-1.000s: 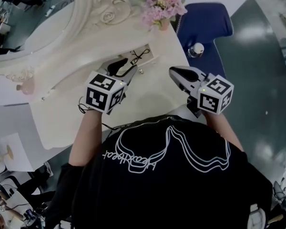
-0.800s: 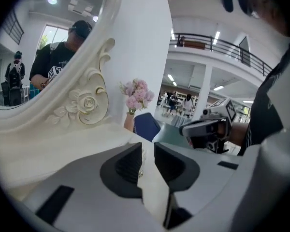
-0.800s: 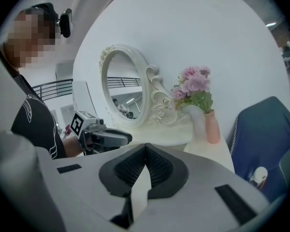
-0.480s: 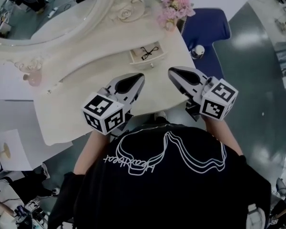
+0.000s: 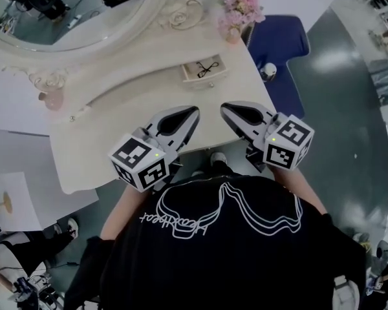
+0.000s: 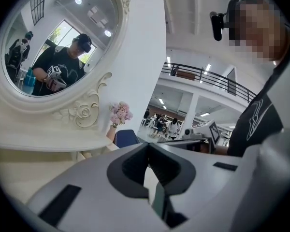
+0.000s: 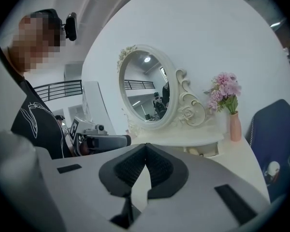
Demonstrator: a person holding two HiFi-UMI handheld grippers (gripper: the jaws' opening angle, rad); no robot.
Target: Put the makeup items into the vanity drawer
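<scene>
The small vanity drawer [image 5: 204, 70] stands open on the cream vanity top [image 5: 116, 118], with a thin black looped item [image 5: 208, 68] lying inside it. Both grippers hover side by side near the vanity's front edge, well short of the drawer. My left gripper [image 5: 193, 112] is shut; its jaws have just been closing with nothing between them, and in the left gripper view its tips [image 6: 147, 146] meet empty. My right gripper [image 5: 225, 108] is also shut and empty, as its own view [image 7: 145, 147] shows. The drawer [image 7: 203, 151] sits under the mirror shelf.
An oval mirror [image 5: 64, 11] with a carved frame backs the vanity. A pink flower vase [image 5: 240, 6] stands at the back right, a small pink bottle [image 5: 53, 99] at the left. A blue chair [image 5: 286, 42] bearing a small white round object [image 5: 269, 70] stands to the right.
Both grippers have drawn back from the drawer toward the person and risen. The left gripper's jaws, open by the drawer a second ago, are now shut with nothing in them.
</scene>
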